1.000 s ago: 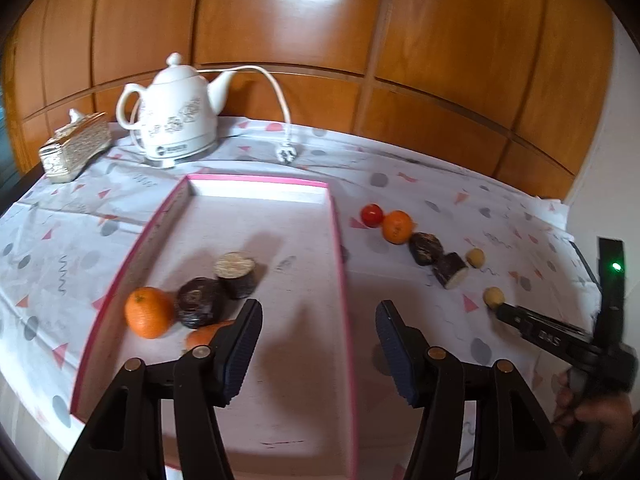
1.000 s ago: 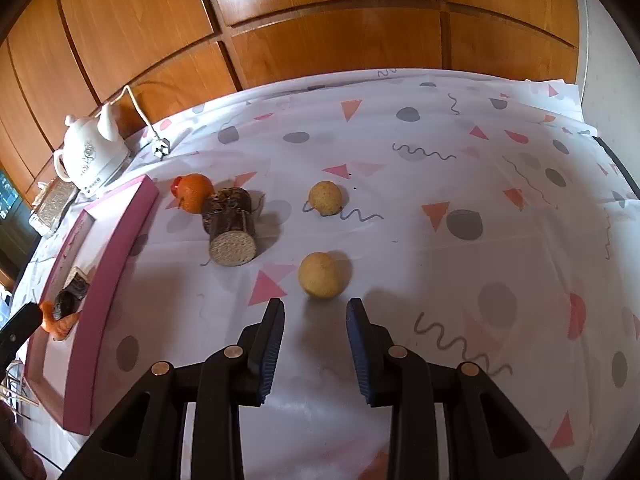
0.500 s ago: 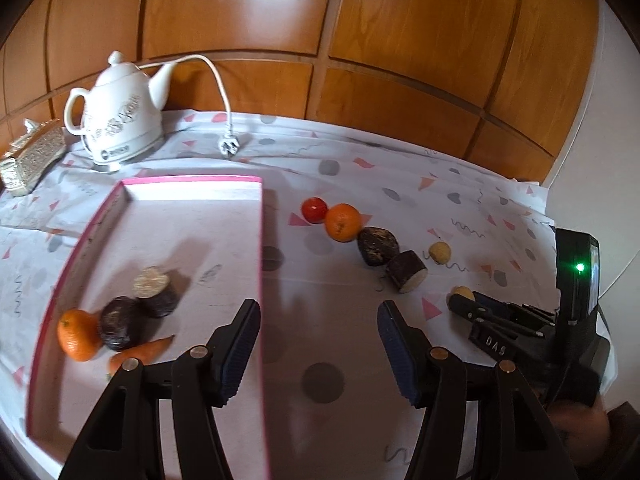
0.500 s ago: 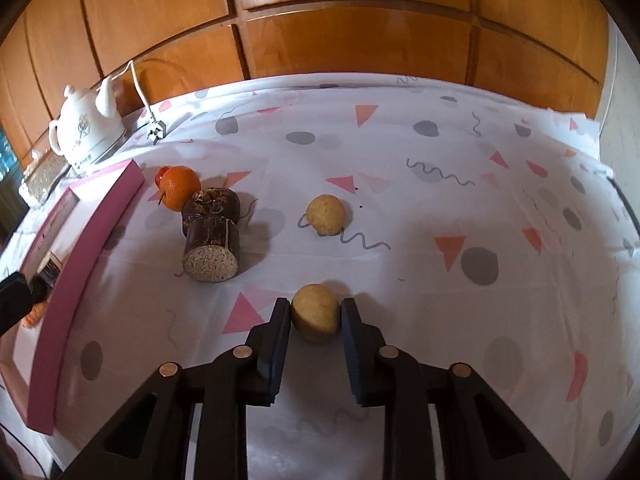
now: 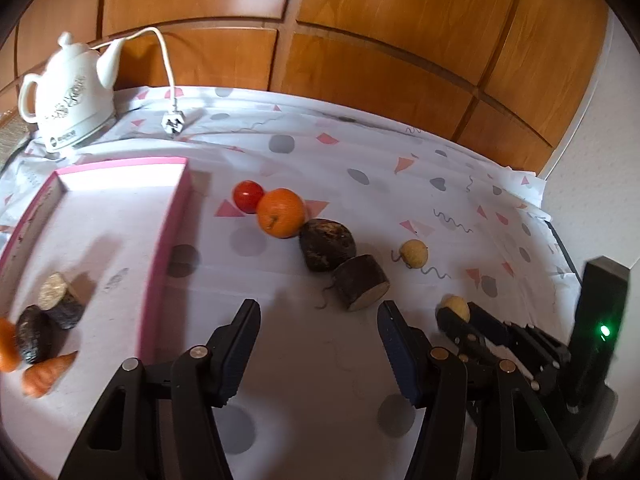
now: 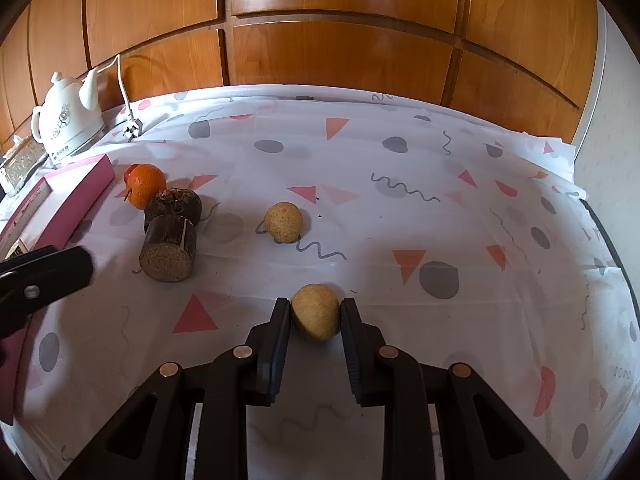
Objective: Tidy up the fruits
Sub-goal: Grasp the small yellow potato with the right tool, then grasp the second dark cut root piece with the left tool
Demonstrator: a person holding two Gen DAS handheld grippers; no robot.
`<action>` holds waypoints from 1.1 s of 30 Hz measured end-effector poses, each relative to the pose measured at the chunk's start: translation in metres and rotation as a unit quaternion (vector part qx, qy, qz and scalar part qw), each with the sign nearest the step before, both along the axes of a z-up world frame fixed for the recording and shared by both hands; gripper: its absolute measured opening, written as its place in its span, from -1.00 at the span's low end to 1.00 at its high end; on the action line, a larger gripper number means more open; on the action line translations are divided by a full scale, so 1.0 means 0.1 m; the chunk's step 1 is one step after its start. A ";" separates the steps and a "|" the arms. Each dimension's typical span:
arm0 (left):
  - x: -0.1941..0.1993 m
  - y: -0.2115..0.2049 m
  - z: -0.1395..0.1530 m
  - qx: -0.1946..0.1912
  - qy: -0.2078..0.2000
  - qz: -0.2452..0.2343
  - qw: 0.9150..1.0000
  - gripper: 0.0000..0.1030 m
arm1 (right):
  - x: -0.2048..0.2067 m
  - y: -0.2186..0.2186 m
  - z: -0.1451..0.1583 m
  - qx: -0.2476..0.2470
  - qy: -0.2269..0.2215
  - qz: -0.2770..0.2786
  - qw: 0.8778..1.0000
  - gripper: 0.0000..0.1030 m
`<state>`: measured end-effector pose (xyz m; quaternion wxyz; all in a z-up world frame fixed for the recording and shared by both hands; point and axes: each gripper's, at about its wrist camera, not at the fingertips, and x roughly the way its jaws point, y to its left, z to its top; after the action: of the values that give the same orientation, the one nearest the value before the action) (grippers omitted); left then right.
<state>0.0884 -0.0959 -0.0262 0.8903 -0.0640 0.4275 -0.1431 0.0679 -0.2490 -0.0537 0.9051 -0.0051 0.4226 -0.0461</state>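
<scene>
My right gripper [image 6: 314, 312] is shut on a small yellow fruit [image 6: 315, 311] that rests on the tablecloth; it also shows in the left wrist view [image 5: 456, 307]. My left gripper [image 5: 318, 320] is open and empty, above the cloth just right of the pink tray [image 5: 168, 236]. Ahead of it lie a red tomato [image 5: 248, 196], an orange [image 5: 280, 212], a dark round fruit [image 5: 327, 244], a cut dark piece [image 5: 362, 288] and a second yellow fruit [image 5: 414, 253]. The tray holds an orange [image 5: 6, 346], two dark pieces [image 5: 60, 300] and a carrot [image 5: 44, 374].
A white kettle [image 5: 70, 96] with its cord and plug [image 5: 173, 124] stands at the back left by the wooden wall. A patterned box [image 6: 20, 158] sits left of it. The table's right edge [image 6: 600, 232] meets a white wall.
My right gripper moved forward and closed on the nearer yellow fruit. My left gripper swung right, from over the tray to over the cloth near the loose fruits.
</scene>
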 end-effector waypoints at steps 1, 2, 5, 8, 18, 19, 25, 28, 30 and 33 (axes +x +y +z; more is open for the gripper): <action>0.03 -0.04 -0.01 0.000 0.001 -0.002 1.000 0.20 | 0.02 0.00 0.00 0.002 0.000 0.000 1.000 -0.51; 0.05 -0.08 -0.01 0.001 0.001 -0.004 1.000 0.20 | 0.01 -0.01 0.00 0.006 -0.001 0.000 1.000 -0.51; 0.13 -0.18 -0.04 0.003 0.005 -0.010 1.000 0.24 | 0.01 -0.02 -0.01 0.013 -0.003 0.000 1.000 -0.51; 0.20 -0.26 -0.08 0.003 0.013 -0.012 1.000 0.27 | 0.01 -0.04 -0.02 0.021 -0.001 0.000 1.000 -0.51; 0.36 -0.41 -0.29 0.027 0.031 -0.002 0.999 0.08 | 0.00 -0.05 -0.02 0.026 -0.004 0.000 1.000 -0.50; 0.36 -0.42 -0.29 0.025 0.030 -0.006 0.999 -0.07 | 0.00 -0.04 -0.02 0.025 -0.004 0.000 1.000 -0.50; 0.35 -0.41 -0.29 0.021 0.017 -0.021 0.999 -0.20 | 0.00 -0.05 -0.03 0.027 -0.005 0.000 1.000 -0.50; 0.26 -0.35 -0.24 0.023 0.002 -0.023 0.999 -0.20 | 0.00 -0.05 -0.03 0.030 -0.005 0.000 1.000 -0.50; 0.18 -0.30 -0.20 0.027 -0.009 -0.024 0.999 -0.20 | 0.00 -0.06 -0.03 0.032 -0.006 -0.001 0.999 -0.50; 0.06 -0.18 -0.19 0.033 -0.018 -0.019 0.999 -0.20 | 0.00 -0.06 -0.04 0.034 -0.005 0.000 0.999 -0.50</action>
<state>0.0939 -0.1142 -0.0450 0.8966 -0.0237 0.4171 -0.1466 0.0681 -0.2549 -0.0573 0.9070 0.0258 0.4191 -0.0323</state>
